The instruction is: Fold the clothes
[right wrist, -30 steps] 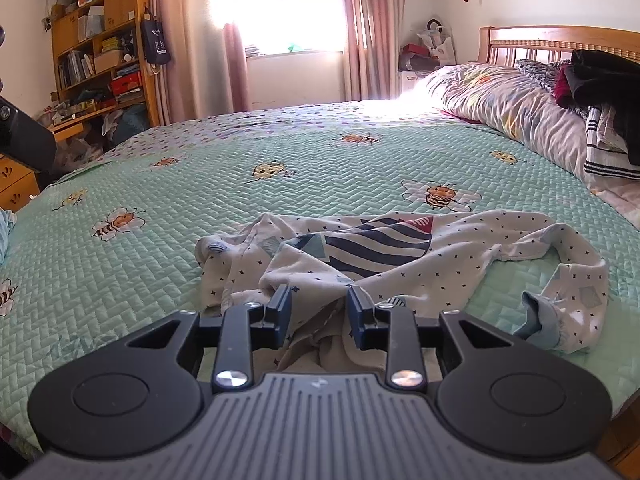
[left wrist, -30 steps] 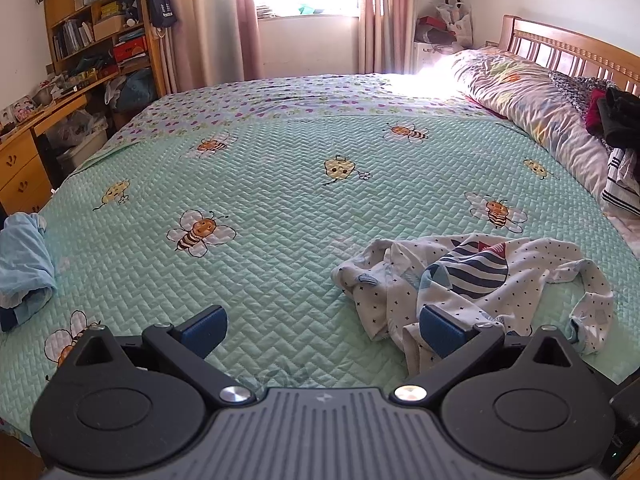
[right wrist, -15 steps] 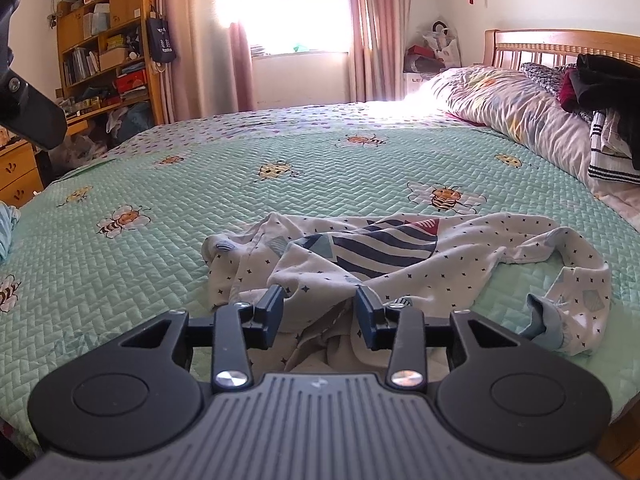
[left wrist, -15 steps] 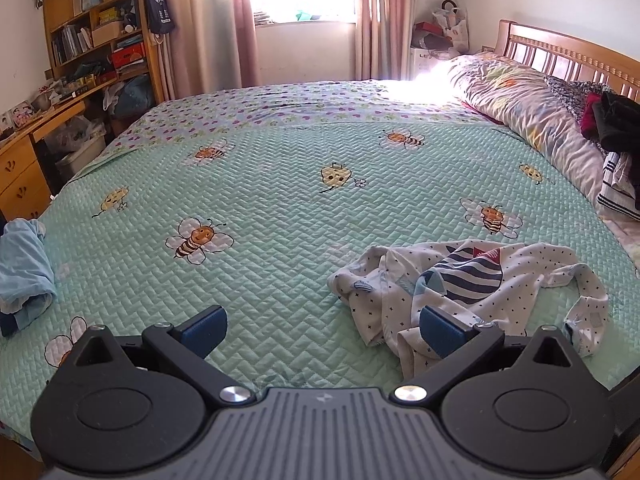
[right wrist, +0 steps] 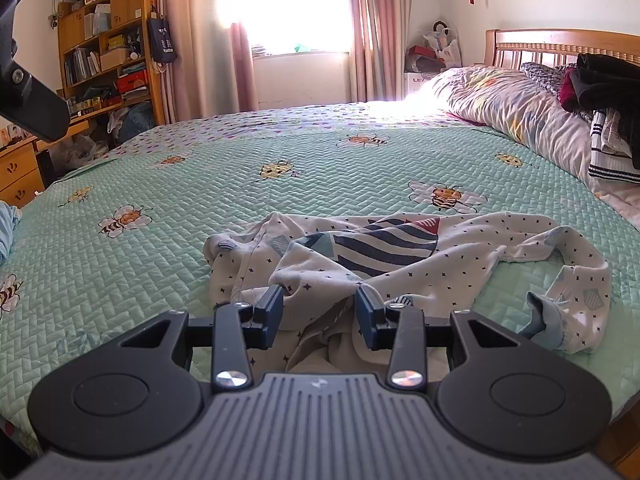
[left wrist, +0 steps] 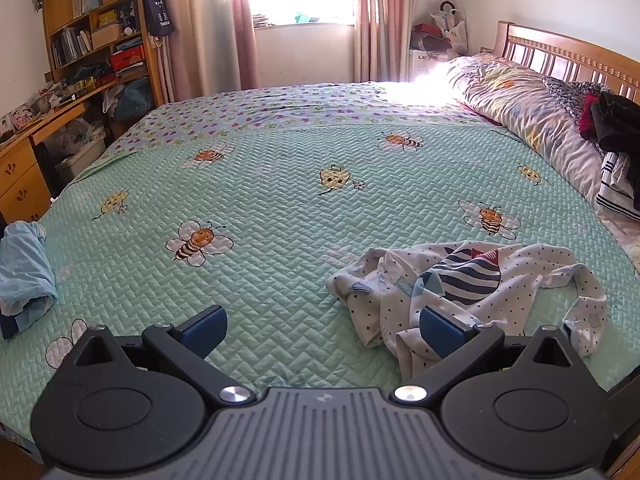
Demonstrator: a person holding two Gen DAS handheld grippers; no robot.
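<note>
- My right gripper point(right wrist: 319, 317) now stands partly open, wider than a second ago. The widening took place in the first half of that second; the gap holds steady now. Cloth of the garment point(right wrist: 400, 256) lies between and below the pads, but neither pad presses on it. Nothing is held.
- My left gripper point(left wrist: 322, 326) stands wide open, as it did a second ago. Its left pad is over bare quilt; its right pad point(left wrist: 442, 330) sits in front of the garment's near edge. I cannot tell whether that pad touches the cloth. It holds nothing.
- The garment, white with small dark specks and a navy-striped patch, lies crumpled on the green bee-print quilt point(left wrist: 280, 220). In the left wrist view it sits at 4 o'clock; in the right wrist view it fills the centre, one sleeve trailing toward 3 o'clock. Its lie matches the earlier frames.
- A light blue cloth point(left wrist: 24, 272) lies at 9 o'clock in the left wrist view, well apart.
- A pile of dark clothes point(right wrist: 608, 92) rests on the pillow end at 2 o'clock.
- Judgement: the wider gap readies a pinch on the near fold. Folding has not begun; the garment must first be spread flat.
</note>
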